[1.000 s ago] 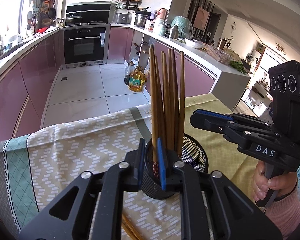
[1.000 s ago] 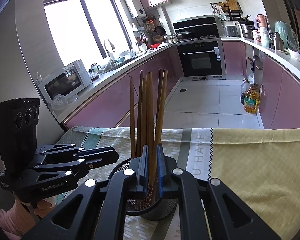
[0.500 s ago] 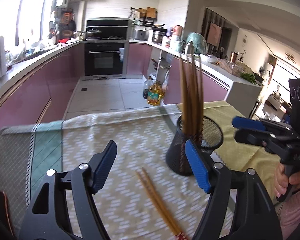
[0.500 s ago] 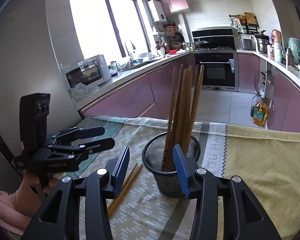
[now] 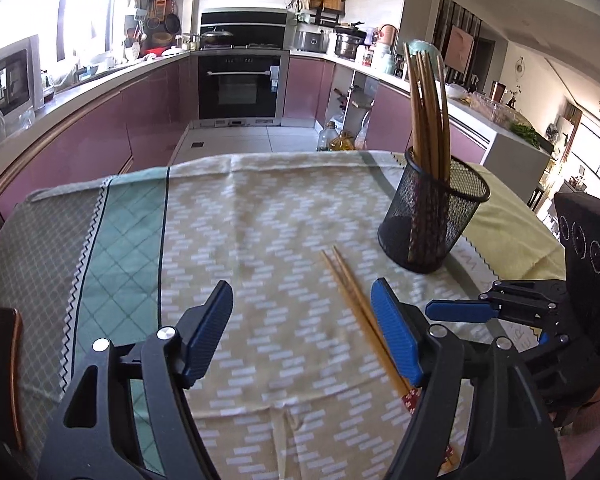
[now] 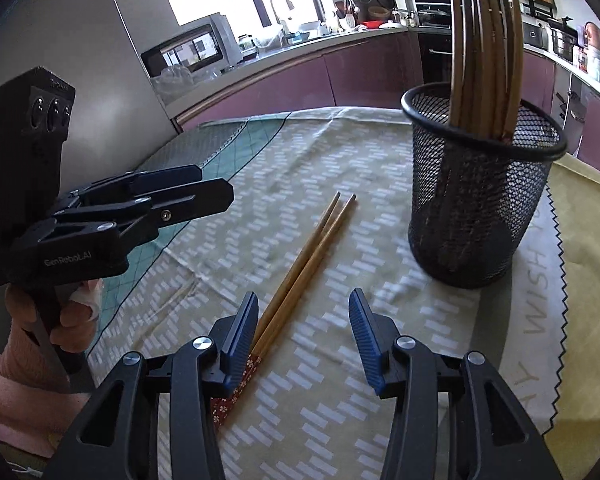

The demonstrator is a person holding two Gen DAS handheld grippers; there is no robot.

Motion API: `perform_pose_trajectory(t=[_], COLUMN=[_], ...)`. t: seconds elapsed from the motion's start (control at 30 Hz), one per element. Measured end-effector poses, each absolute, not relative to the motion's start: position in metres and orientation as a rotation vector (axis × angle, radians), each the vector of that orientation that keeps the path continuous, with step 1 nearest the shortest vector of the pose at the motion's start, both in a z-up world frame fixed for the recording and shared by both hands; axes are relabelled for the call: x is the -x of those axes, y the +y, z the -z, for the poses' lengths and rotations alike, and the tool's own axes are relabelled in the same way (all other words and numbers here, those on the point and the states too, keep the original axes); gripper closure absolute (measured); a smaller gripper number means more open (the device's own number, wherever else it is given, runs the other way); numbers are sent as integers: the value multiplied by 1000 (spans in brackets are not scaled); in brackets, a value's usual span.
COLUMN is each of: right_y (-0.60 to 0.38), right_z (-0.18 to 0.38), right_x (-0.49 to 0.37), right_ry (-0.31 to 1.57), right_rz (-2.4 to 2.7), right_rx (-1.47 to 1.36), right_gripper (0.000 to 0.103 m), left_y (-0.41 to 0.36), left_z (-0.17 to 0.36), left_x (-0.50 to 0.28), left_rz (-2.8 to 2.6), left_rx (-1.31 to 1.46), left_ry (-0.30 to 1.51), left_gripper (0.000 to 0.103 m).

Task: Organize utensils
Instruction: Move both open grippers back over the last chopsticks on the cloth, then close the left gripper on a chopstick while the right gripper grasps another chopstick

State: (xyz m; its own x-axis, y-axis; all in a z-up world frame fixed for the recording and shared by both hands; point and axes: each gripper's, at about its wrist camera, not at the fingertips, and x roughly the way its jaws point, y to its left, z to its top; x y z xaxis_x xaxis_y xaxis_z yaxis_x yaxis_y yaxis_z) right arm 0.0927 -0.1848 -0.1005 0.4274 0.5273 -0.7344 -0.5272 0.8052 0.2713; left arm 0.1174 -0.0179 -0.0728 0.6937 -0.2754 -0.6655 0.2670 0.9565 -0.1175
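A black mesh holder (image 5: 434, 216) stands on the tablecloth with several brown chopsticks (image 5: 426, 112) upright in it; it also shows in the right wrist view (image 6: 480, 196). A loose pair of chopsticks (image 5: 356, 304) with red patterned ends lies flat on the cloth, near the holder; it shows in the right wrist view too (image 6: 304, 264). My left gripper (image 5: 302, 332) is open and empty above the cloth, left of the pair. My right gripper (image 6: 304, 338) is open and empty, with its left finger over the pair's red ends.
A patterned tablecloth (image 5: 260, 220) in beige, green and yellow covers the table. A dark brown object (image 5: 8, 376) lies at the table's left edge. The kitchen floor, oven and purple cabinets lie beyond the table's far edge.
Both grippers let go of the chopsticks in the holder, opened, and pulled back and down toward the loose pair on the cloth.
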Motion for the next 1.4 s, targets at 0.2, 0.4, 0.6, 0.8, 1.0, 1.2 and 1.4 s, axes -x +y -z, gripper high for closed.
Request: perform_pose_trajectory(t=[0.2, 0.4, 0.6, 0.8, 1.0, 1.2, 1.4], right_y=[-177, -170, -173, -179, -185, -190, -193], right_z=[107, 107, 107, 108, 109, 109, 109], right_x=[-88, -84, -88, -93, -97, -99, -102], right_ry=[931, 921, 923, 932, 935, 936, 934], right_rz=[-618, -594, -568, -551, -545, -544, -543], right_rx=[48, 83, 94, 101, 93, 82, 78], right_gripper=[58, 59, 61, 68, 78, 81, 81], left_y=[-17, -18, -24, -34, -52, -68, -77], left_z=[85, 89, 93, 99, 108, 116, 121], left_x=[-115, -113, -114, -119, -125, -134, -136], left_rz=[304, 315, 328, 349, 383, 404, 408], left_rx=[17, 13, -5, -26, -69, -99, -124], left_ry=[775, 789, 803, 826, 869, 908, 923], left_gripper=[32, 32, 32, 34, 41, 49, 58])
